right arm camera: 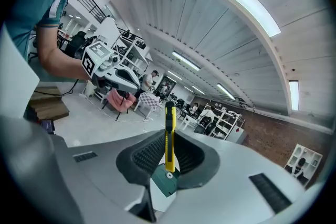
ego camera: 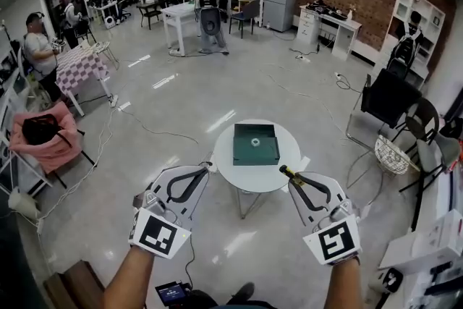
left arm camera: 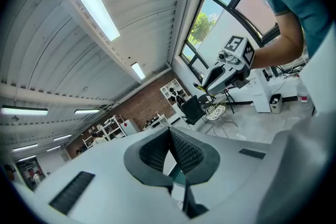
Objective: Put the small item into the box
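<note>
A dark green box (ego camera: 255,144) sits open on the round white table (ego camera: 278,174), with a small white ring (ego camera: 255,142) lying inside it. My right gripper (ego camera: 295,181) hovers at the table's near right edge, shut on a yellow and black utility knife (ego camera: 288,173). In the right gripper view the knife (right arm camera: 169,134) stands upright between the pads, and a corner of the green box (right arm camera: 163,182) shows below them. My left gripper (ego camera: 203,170) is held at the table's near left edge, shut with nothing in it; its pads (left arm camera: 181,152) meet.
Black chairs (ego camera: 387,94) and a wire basket seat (ego camera: 394,154) stand to the right of the table. A pink-draped stand (ego camera: 47,137) is at the left. Cables trail over the grey floor, and people and desks are far behind.
</note>
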A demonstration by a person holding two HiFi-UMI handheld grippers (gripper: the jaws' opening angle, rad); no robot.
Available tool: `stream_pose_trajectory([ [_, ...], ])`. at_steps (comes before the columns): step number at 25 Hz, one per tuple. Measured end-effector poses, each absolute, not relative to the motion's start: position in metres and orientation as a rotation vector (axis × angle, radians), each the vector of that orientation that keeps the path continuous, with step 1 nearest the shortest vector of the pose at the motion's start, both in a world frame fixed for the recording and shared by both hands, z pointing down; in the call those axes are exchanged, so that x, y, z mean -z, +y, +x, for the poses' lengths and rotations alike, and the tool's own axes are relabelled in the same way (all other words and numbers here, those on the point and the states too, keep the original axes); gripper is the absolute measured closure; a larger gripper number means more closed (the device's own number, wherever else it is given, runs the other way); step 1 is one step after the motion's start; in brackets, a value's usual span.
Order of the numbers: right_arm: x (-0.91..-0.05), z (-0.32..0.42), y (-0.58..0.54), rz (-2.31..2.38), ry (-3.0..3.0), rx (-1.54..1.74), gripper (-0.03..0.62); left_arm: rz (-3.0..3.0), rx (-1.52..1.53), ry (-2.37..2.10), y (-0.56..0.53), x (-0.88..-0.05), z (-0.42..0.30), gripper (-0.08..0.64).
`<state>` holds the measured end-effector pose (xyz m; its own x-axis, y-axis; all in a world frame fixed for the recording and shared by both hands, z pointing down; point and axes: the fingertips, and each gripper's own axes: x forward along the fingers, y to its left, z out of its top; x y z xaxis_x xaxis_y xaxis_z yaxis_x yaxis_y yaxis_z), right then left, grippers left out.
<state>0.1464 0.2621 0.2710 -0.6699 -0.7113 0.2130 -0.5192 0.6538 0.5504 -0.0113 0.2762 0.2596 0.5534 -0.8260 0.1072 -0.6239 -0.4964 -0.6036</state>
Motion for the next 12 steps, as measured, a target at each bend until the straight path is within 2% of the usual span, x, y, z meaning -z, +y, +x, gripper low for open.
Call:
stream_pose_trajectory([
  [8,-0.286,0.216,0.211,1.022,-2.457,0.584,0.520,-2.294,0.535,1.111,0.217,-0.267,0.057,0.541],
  [12,-0.295,0.222,0.183,1.066,-2.422,0.550,0.520,-2.327,0.505,1.066,0.175,-0.274,0.063,0.541],
])
